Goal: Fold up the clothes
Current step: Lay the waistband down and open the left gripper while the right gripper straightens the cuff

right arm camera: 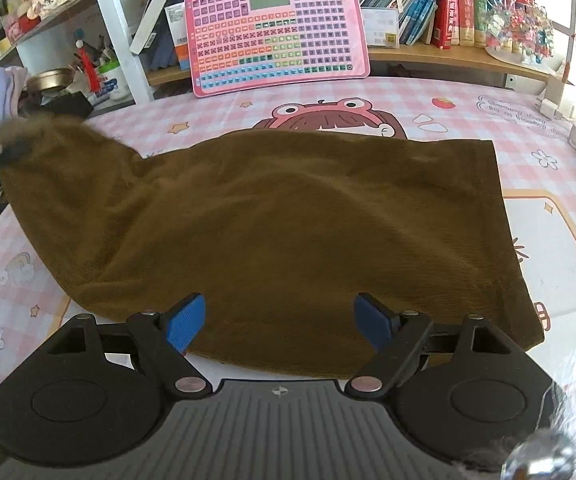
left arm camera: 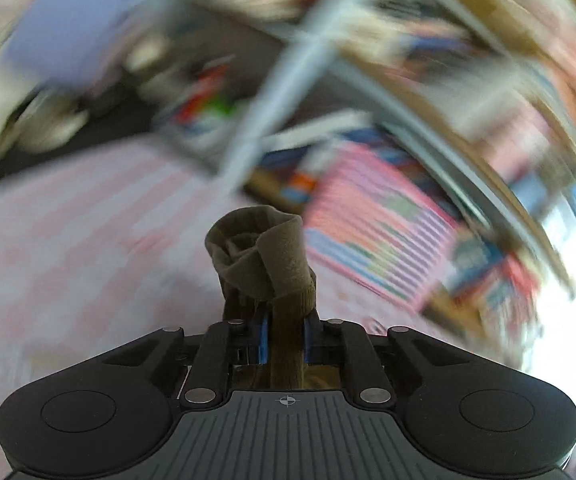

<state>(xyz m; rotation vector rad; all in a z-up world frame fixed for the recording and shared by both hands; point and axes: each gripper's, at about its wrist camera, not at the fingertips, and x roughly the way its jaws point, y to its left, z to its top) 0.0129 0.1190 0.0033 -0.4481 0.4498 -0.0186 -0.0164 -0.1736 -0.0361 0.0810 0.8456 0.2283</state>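
Pink tablecloth (right arm camera: pixel 468 112) bare around brown garment (right arm camera: pixel 288 220); left claw (left arm camera: pixel 283 320) pinches its corner.

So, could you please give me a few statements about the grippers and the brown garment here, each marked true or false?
1. The left gripper is clamped on a bunched part of the brown garment. True.
2. The right gripper is closed on the garment's near edge. False: its fingers stand wide apart over the cloth, gripping nothing.
3. The garment lies on a pink checked tablecloth. True.
4. The pink keyboard toy lies flat on top of the garment. False: it leans against the bookshelf behind the table, clear of the garment.
5. The garment's left corner is lifted off the table. True.
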